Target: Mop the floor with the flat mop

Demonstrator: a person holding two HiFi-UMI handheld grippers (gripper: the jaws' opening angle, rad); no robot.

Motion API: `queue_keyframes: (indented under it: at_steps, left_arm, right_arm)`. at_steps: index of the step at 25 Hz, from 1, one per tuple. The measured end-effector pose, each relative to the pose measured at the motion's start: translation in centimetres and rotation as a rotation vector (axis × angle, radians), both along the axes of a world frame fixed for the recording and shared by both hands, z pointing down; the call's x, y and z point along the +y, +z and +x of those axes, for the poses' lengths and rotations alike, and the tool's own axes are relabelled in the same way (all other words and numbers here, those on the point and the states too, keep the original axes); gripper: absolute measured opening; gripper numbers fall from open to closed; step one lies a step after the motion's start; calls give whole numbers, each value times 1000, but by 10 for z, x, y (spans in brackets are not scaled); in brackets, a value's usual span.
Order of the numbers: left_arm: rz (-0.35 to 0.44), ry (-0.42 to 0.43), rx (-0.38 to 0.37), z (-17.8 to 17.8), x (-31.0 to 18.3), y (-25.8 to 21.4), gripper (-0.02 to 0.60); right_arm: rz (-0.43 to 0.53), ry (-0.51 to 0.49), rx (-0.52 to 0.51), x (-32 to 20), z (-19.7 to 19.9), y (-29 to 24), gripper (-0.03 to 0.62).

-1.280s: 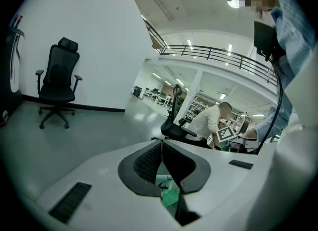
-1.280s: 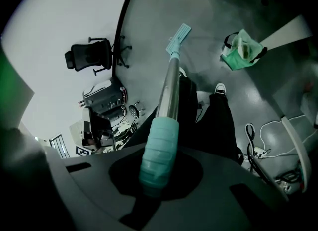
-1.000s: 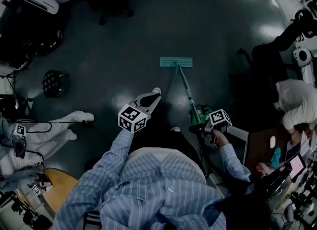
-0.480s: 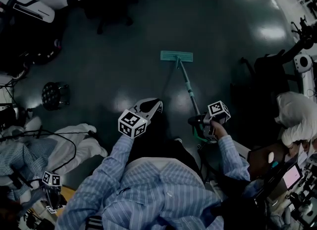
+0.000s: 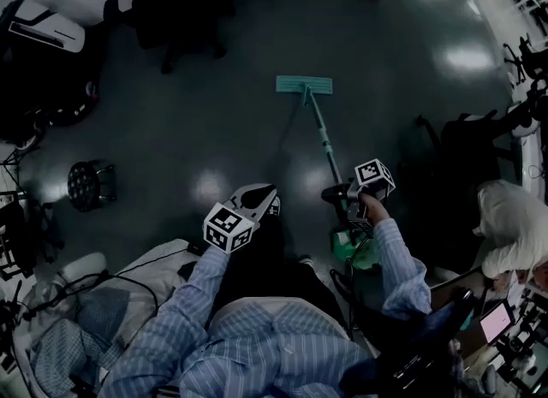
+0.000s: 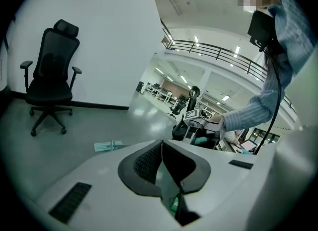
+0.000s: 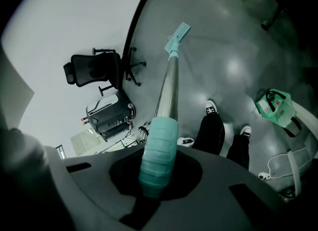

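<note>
The flat mop has its teal rectangular pad lying flat on the glossy dark-grey floor, near the floor's far edge where the white wall begins. Its slim metal pole slants back from the pad to the person, ending in a ribbed teal grip.

The right hand-held gripper is clamped round that ribbed grip, which stands between its dark jaws. The right arm, in a blue striped sleeve, reaches forward, bent at the elbow.

The left hand-held gripper points forward above the floor, well apart from the pole. Its ridged black pads are pressed together at the tips with nothing between them. The left arm is bent and extended in front of the body.

A black mesh-backed office chair stands by the wall. A green bag lies on the floor beside the person's white-soled shoes.
</note>
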State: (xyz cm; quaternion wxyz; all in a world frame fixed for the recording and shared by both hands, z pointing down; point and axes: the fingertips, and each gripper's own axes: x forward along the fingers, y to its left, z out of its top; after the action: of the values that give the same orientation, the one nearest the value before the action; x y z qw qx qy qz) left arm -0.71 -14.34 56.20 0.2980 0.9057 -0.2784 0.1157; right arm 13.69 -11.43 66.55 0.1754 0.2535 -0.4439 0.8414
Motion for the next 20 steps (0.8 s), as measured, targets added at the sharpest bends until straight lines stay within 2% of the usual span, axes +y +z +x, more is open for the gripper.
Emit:
queue_keyframes:
  at_steps: [3, 6, 11, 20]
  left_arm:
    - [-10, -11, 12, -13, -33, -4, 6]
    - [-14, -29, 19, -14, -53, 1, 6]
    - [-15, -67, 16, -12, -74, 16, 6]
    - [-45, -115, 3, -41, -92, 40, 6]
  right_arm:
    - [3, 18, -3, -56, -16, -2, 11]
    - [16, 27, 5, -105, -16, 8, 11]
    - [45, 84, 11, -184, -12, 26, 9]
    - [71, 84, 75, -301, -25, 51, 9]
